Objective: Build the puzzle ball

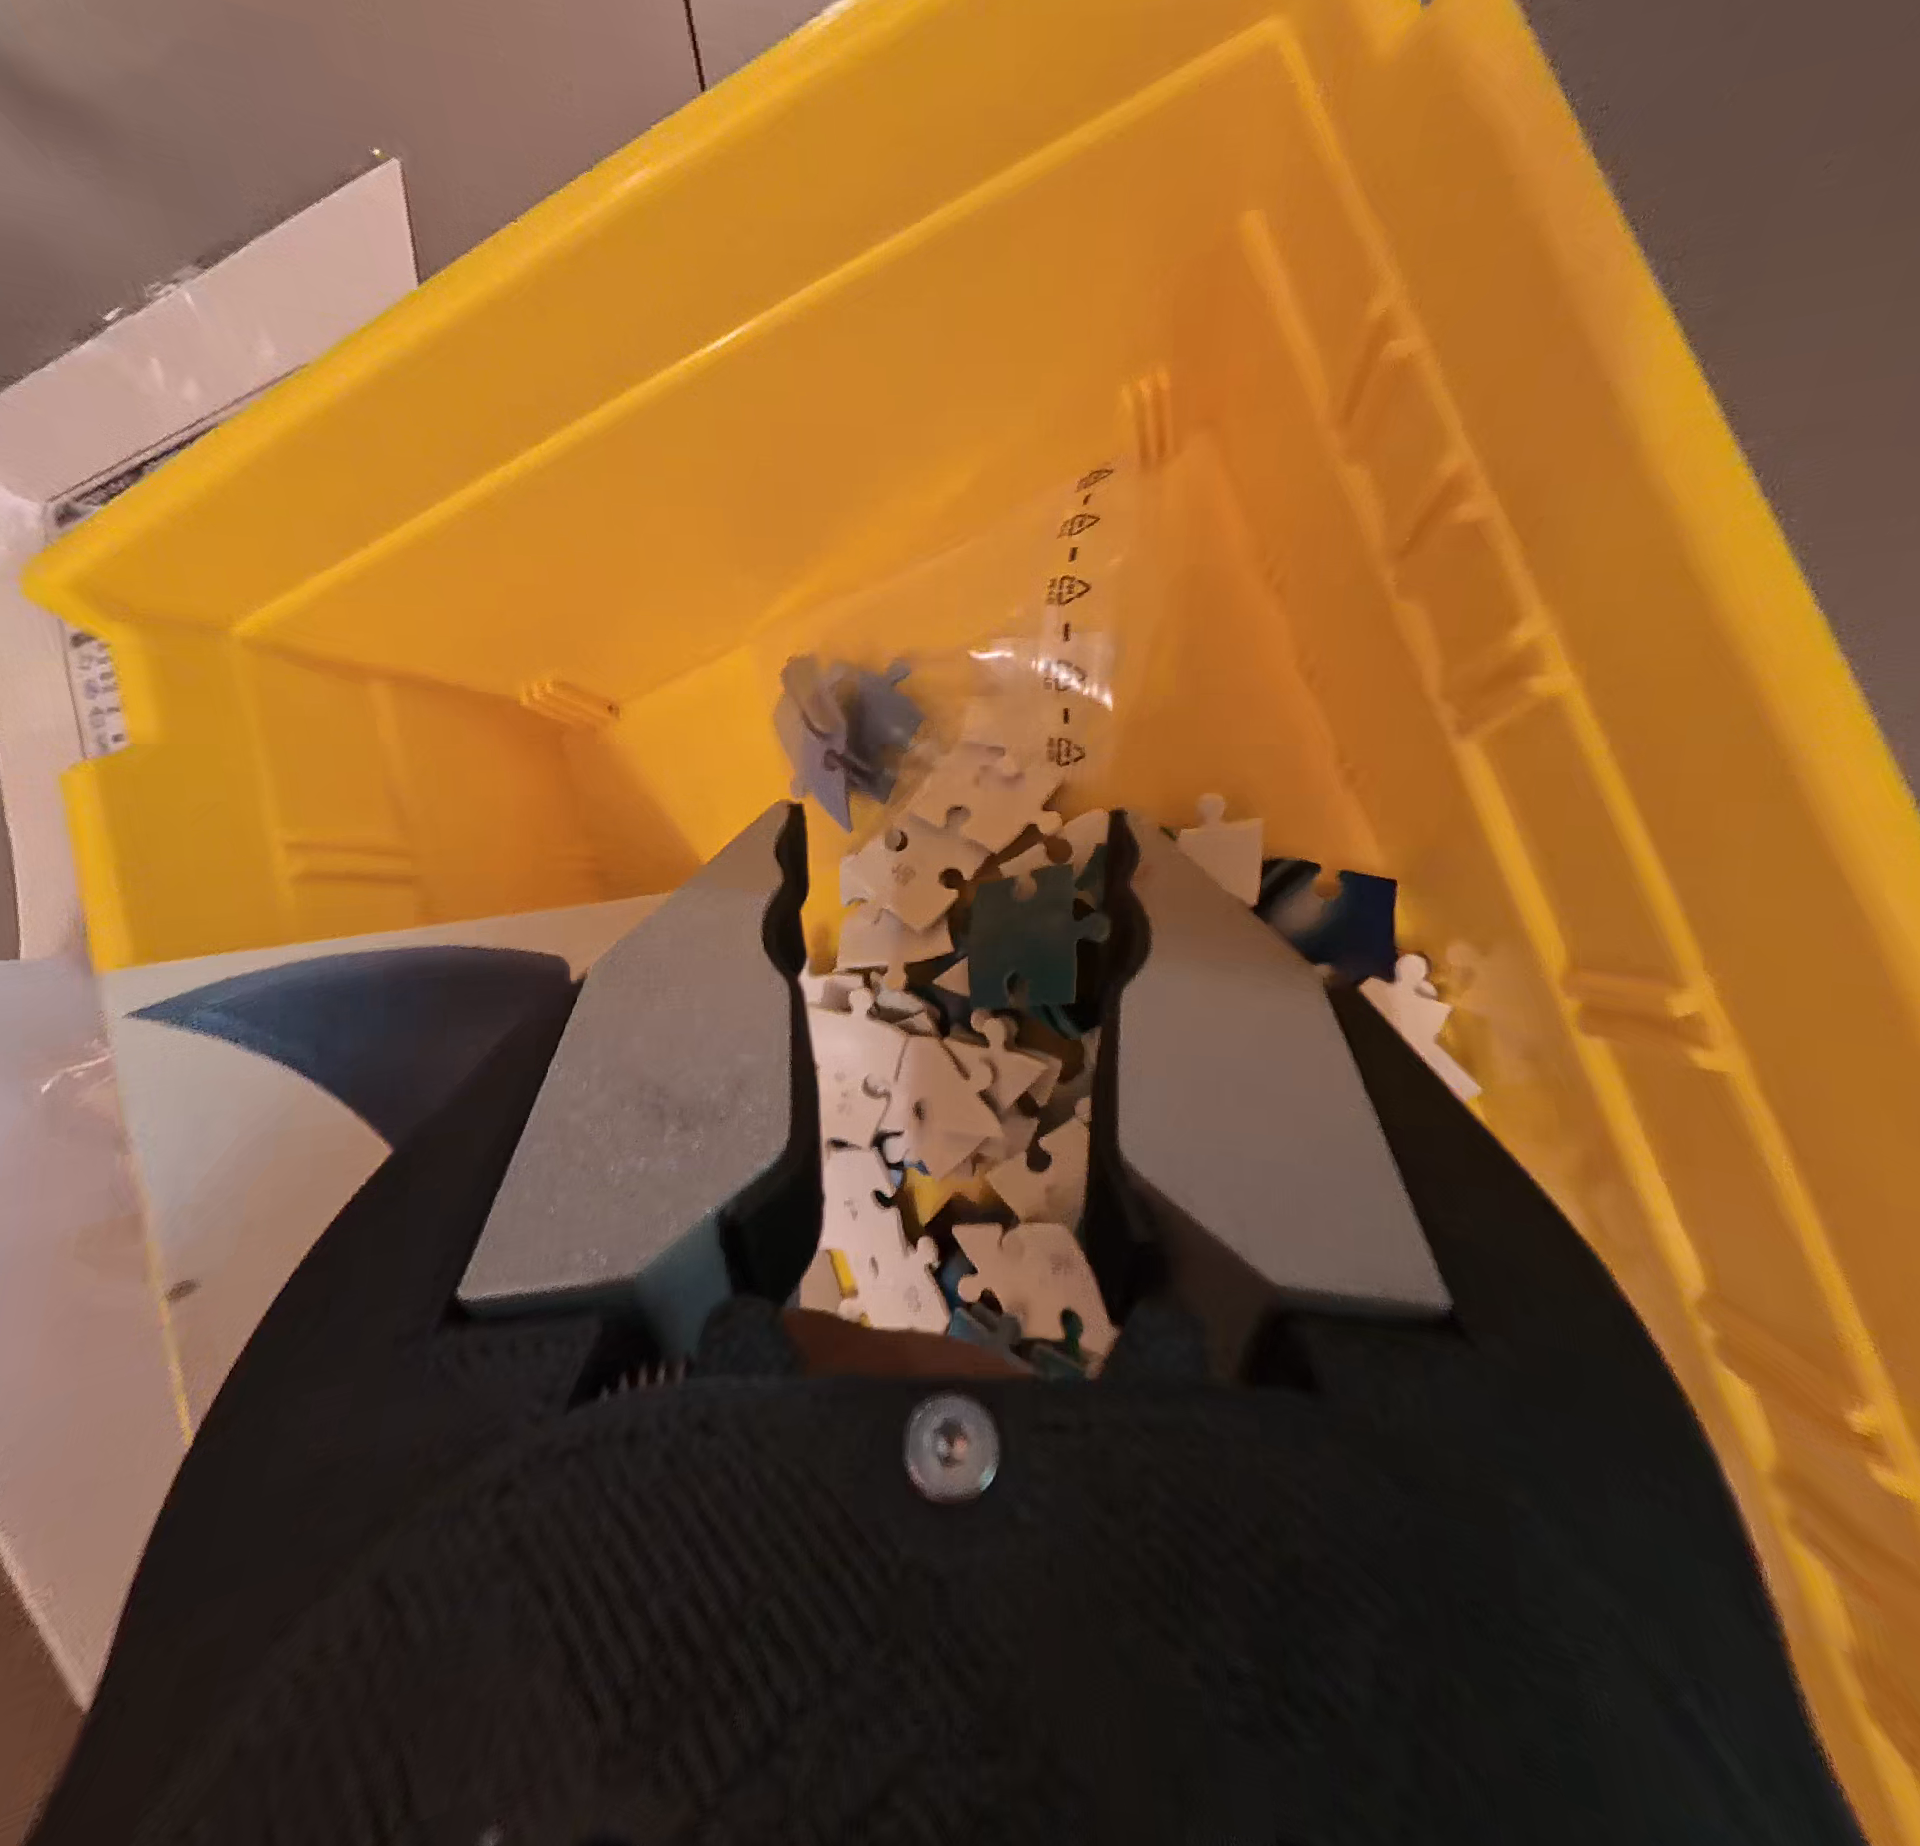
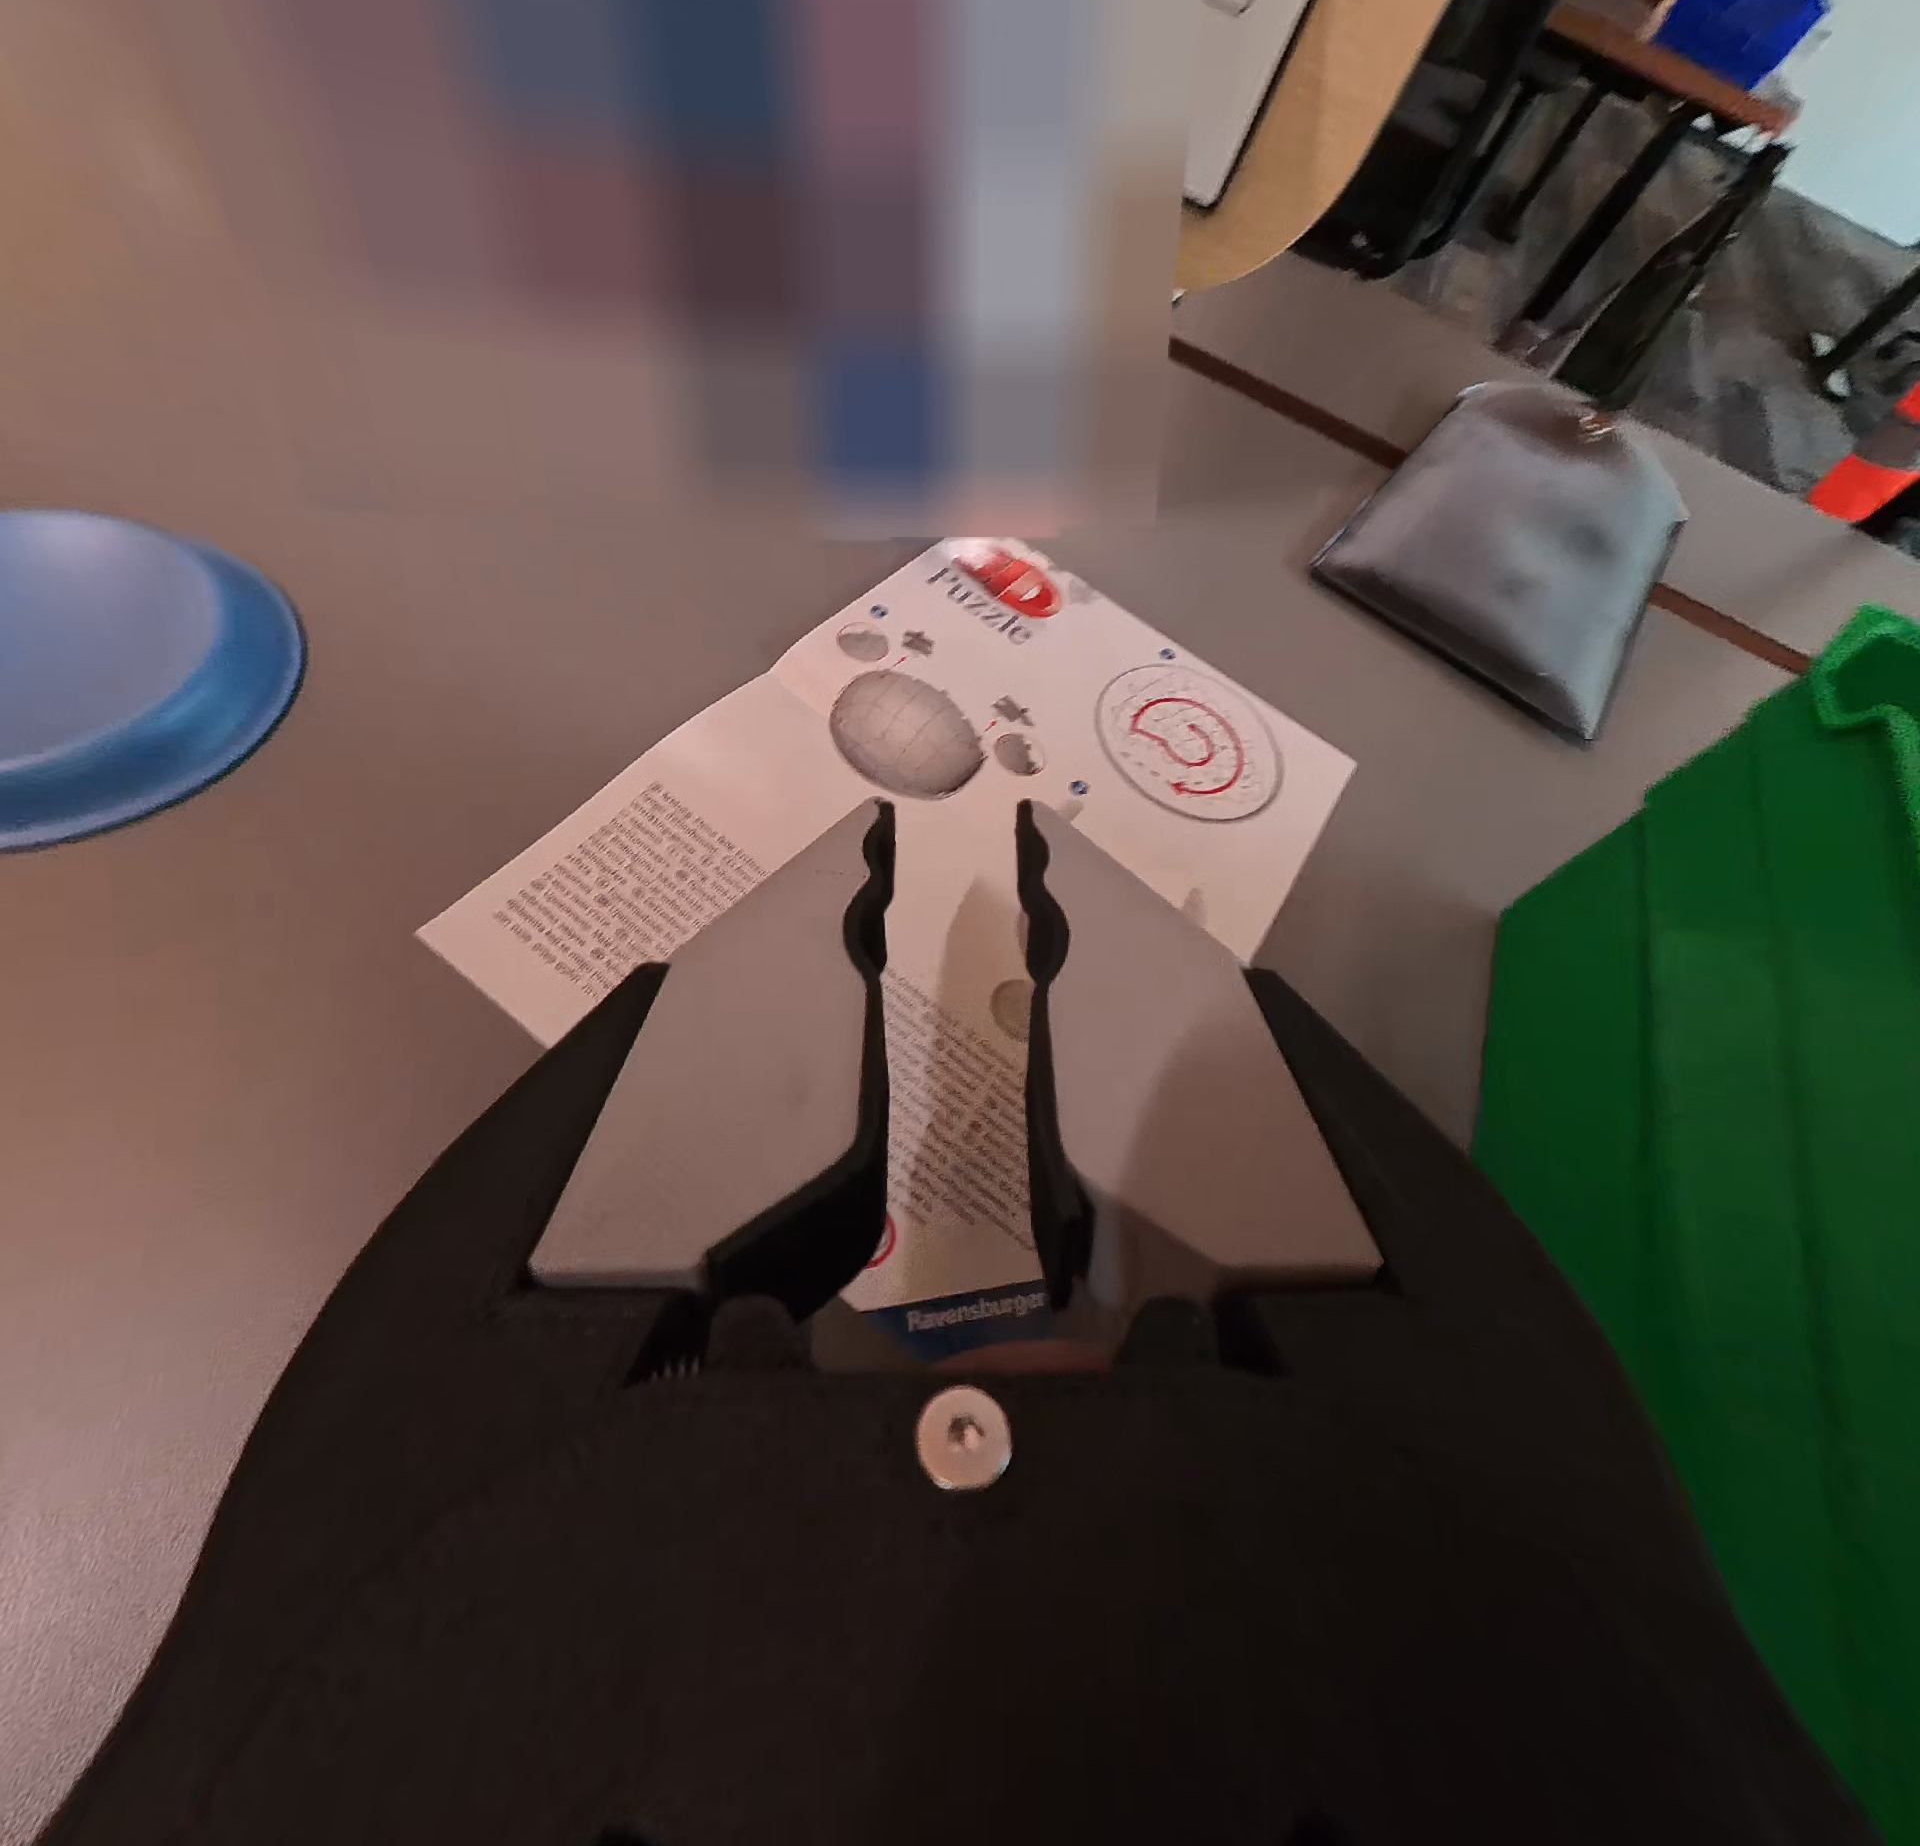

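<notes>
In the left wrist view, a clear plastic bag of puzzle pieces [image 1: 966, 1017], white, blue and teal, fills the gap between my left gripper's [image 1: 956, 830] fingers. The jaws are partly closed against the bag, which bulges past the right finger. The bag hangs over the inside of a yellow bin [image 1: 727, 466]. In the right wrist view, my right gripper [image 2: 951, 820] is open and empty, just above a white instruction leaflet [image 2: 1039, 716] lying flat on the grey table.
A white and blue box [image 1: 229, 1121] lies left of the yellow bin. A blue dish [image 2: 125, 674] sits at the left, a dark pouch [image 2: 1507, 549] at the back right, and a green bin [image 2: 1714, 1121] at the right. Tip to tip, the grippers are about 60 centimetres apart. My right gripper is the nearer one to the blue dish [image 2: 125, 674]: about 15 centimetres, against 40 centimetres.
</notes>
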`<action>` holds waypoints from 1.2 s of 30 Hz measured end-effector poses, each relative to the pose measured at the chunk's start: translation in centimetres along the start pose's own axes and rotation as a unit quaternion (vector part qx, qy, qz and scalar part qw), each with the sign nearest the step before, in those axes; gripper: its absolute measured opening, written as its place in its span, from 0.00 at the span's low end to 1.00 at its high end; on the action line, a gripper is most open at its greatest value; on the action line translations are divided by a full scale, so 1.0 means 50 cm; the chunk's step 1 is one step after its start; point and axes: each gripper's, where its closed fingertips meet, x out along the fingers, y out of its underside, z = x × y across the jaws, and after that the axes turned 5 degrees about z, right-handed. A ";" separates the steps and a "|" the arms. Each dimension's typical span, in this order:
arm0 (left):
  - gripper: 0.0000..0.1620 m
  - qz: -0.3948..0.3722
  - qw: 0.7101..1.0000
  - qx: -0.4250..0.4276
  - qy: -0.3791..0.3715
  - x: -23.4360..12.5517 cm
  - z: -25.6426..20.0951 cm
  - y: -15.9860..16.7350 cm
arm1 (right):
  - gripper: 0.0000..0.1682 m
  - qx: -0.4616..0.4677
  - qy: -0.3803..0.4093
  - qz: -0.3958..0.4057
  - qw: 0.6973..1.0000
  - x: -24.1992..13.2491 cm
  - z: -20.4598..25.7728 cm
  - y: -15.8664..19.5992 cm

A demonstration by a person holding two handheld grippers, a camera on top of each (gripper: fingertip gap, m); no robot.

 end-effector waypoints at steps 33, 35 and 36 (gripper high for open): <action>0.34 -0.242 0.885 0.129 0.377 -0.376 -0.633 -0.045 | 0.13 0.063 -0.059 -0.071 0.994 -0.054 0.026 -0.055; 0.35 -0.219 0.887 0.150 0.378 -0.331 -0.689 -0.037 | 0.13 0.060 -0.068 -0.067 0.994 -0.052 0.035 -0.052; 0.35 -0.216 0.887 0.156 0.377 -0.312 -0.707 -0.040 | 0.13 0.059 -0.073 -0.064 0.994 -0.051 0.039 -0.051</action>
